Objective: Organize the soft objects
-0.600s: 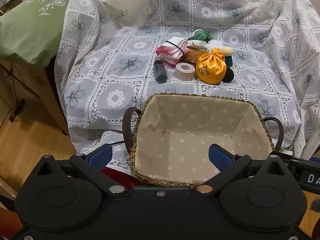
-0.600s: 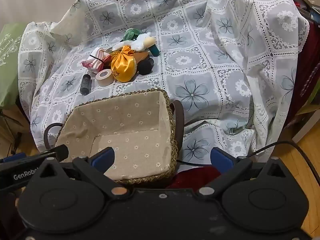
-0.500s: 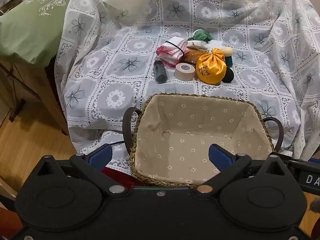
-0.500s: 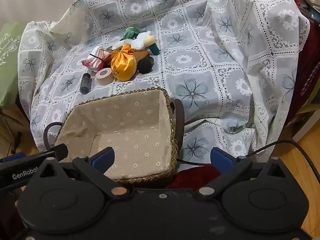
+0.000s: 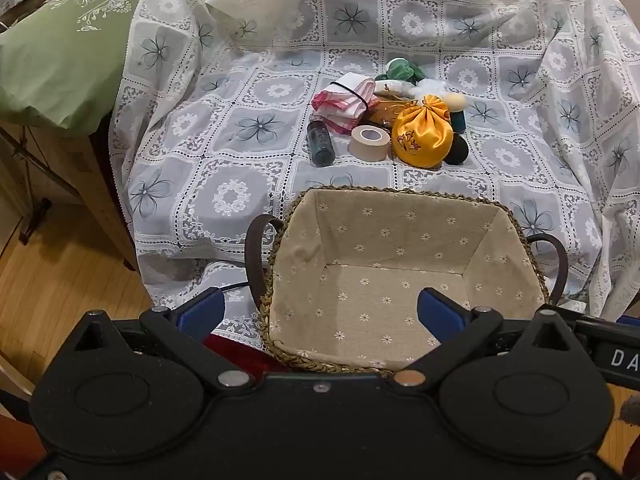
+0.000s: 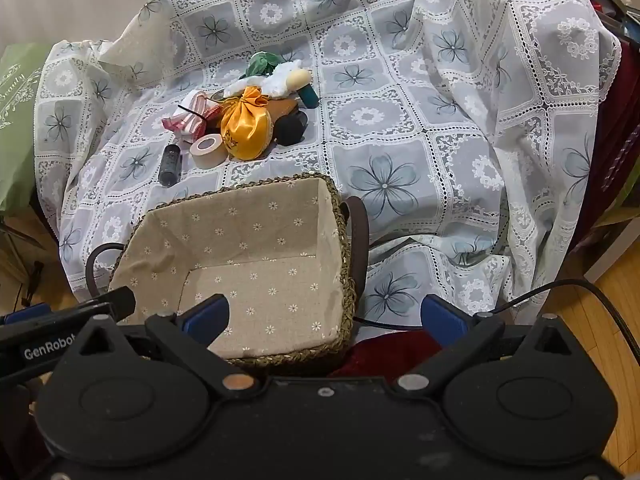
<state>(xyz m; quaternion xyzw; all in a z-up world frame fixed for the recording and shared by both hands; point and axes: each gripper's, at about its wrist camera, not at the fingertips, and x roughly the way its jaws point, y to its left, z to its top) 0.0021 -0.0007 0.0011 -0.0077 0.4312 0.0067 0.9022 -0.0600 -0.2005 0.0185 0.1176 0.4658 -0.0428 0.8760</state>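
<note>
A woven basket [image 5: 520, 224] [image 6: 344, 216] with beige flowered lining and dark handles sits empty at the near edge of the lace-covered surface. Beyond it lies a small pile: a yellow satin pouch [image 5: 422, 136] [image 6: 246, 130], a pink striped cloth [image 5: 344, 102] [image 6: 192, 118] bound with a black band, a green cloth [image 5: 400, 69] [image 6: 262, 62], a white plush toy [image 5: 432, 90] [image 6: 280, 80], a tape roll [image 5: 370, 142] [image 6: 208, 150], a dark bottle [image 5: 320, 142] [image 6: 170, 164] and a black round thing [image 5: 458, 150] [image 6: 292, 126]. My left gripper [image 5: 320, 314] and right gripper [image 6: 324, 316] both stand open over the basket's near edge, holding nothing.
A white lace cloth [image 5: 248, 128] [image 6: 440, 140] with grey flowers drapes the whole surface. A green pillow [image 5: 60, 48] lies at the left. Wooden floor [image 5: 52, 280] shows below left, and a black cable [image 6: 600, 304] runs at the right.
</note>
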